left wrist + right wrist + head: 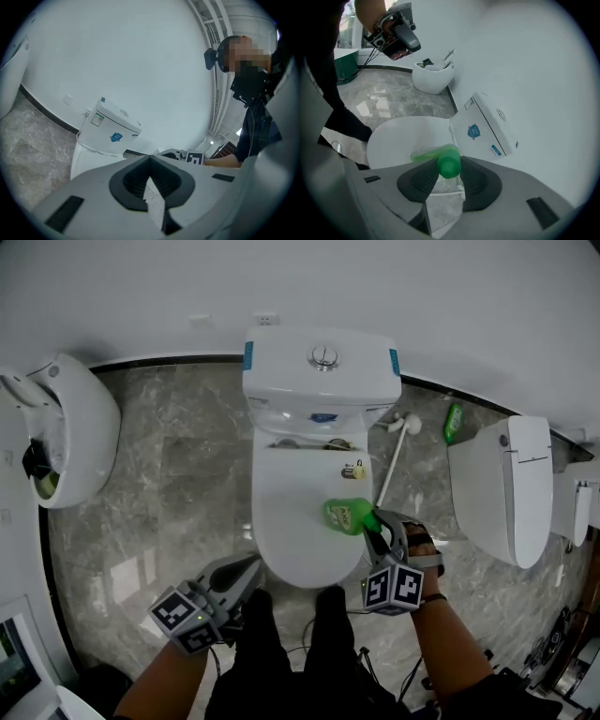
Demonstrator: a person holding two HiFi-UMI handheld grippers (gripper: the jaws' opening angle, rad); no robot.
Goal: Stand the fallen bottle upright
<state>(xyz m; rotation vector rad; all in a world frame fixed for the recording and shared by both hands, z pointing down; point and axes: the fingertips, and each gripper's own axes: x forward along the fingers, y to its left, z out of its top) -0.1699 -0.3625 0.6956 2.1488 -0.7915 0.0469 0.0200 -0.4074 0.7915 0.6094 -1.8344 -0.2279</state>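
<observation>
A green bottle point(345, 515) is over the closed white toilet lid point(295, 540), its body pointing left and lying roughly level. My right gripper point(375, 524) is shut on its neck and cap. In the right gripper view the green cap point(450, 168) sits pinched between the dark pads of the right gripper point(449, 169), and the bottle's body point(431, 153) reaches out over the lid. My left gripper point(246, 570) hangs low at the lid's front left, apart from the bottle. In its own view the left gripper point(150, 159) has its pad tips touching, with nothing held.
The cistern point(322, 367) stands against the wall behind the lid. A small yellow item point(354, 470) rests near the hinge. A toilet brush point(398, 427) and another green bottle point(454, 423) are to the right, then a second toilet point(502, 488). A white fixture point(70, 427) is at left.
</observation>
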